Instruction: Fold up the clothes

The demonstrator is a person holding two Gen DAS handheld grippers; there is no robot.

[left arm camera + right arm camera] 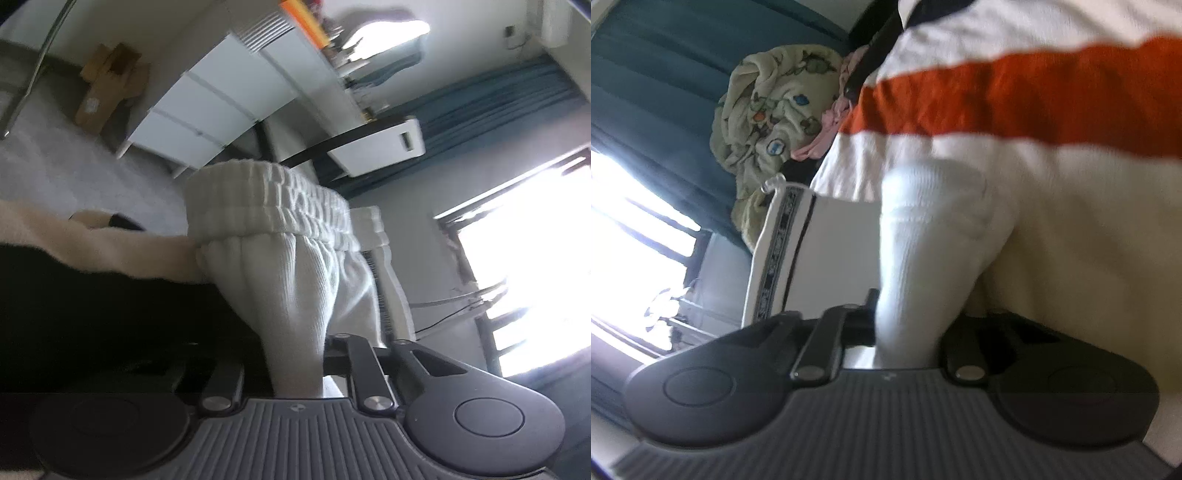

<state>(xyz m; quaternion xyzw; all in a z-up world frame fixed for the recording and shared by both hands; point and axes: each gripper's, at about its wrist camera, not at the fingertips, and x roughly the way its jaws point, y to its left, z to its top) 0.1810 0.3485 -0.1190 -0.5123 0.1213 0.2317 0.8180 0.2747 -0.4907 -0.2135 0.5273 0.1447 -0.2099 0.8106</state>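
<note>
We hold the white ribbed garment (295, 266) in the air: left gripper (295, 369) pinches it below the elastic waistband (273, 199), right gripper (905, 332) pinches another part; the cloth runs forward from both.

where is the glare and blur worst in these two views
Left wrist view: the window blows out to pure white; the white garment in the jaws is fairly sharp. Right wrist view: the window is blown out too, and motion blur smears the orange-striped cloth; straight edges bow from fisheye.
</note>
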